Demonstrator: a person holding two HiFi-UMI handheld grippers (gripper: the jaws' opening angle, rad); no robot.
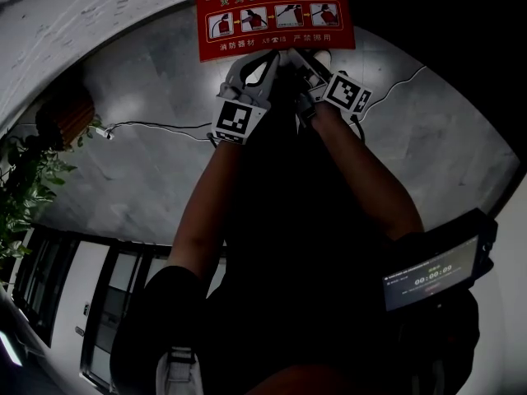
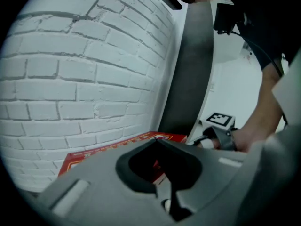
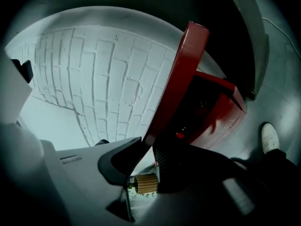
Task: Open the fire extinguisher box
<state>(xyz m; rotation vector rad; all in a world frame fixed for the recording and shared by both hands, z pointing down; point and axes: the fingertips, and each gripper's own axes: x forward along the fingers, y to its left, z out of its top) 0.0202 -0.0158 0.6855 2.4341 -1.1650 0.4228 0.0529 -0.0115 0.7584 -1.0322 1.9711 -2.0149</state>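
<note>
The left gripper (image 2: pixel 157 147) is set at the near edge of the red lid (image 1: pixel 276 11), at 12 o'clock in the head view. Its jaws appear closed on that edge. The right gripper (image 3: pixel 149 145) is clamped on the same edge, with the lid lifted clear of the fire extinguisher box (image 3: pixel 218 112) by the brick wall (image 2: pixel 84 69). Only a thin rim is pinched, so a skewed pull could free it and the lid would likely fall shut. The crowded grippers could also be knocked together.
</note>
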